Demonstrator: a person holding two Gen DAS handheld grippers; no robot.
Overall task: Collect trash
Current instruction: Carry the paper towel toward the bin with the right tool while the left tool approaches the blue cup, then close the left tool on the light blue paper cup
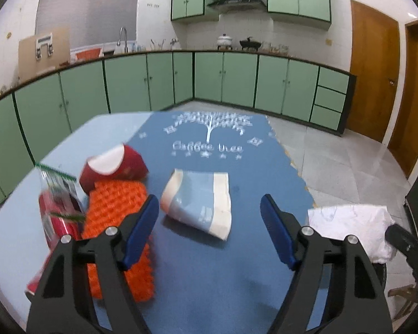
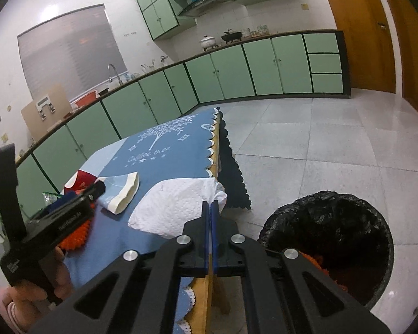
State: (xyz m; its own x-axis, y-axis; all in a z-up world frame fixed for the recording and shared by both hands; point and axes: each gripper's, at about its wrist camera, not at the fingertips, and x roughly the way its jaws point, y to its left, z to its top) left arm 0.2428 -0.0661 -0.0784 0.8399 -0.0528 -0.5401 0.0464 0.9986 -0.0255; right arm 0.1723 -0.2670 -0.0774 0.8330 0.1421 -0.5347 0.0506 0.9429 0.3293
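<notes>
The left claw (image 1: 209,220) tilts down over the desk (image 1: 237,264), jaws wide and holding nothing, the flattened paper cup (image 1: 199,203) between its tips. The right claw (image 2: 210,208), pinched tight on the white napkin (image 2: 178,203), angles down at the desk's right edge beside the black-lined bin (image 2: 334,239).

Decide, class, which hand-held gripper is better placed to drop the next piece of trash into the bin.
Right. The right hand-held gripper is shut on the white paper towel beside the black-lined bin; the left hand-held gripper is open, holding nothing.
</notes>
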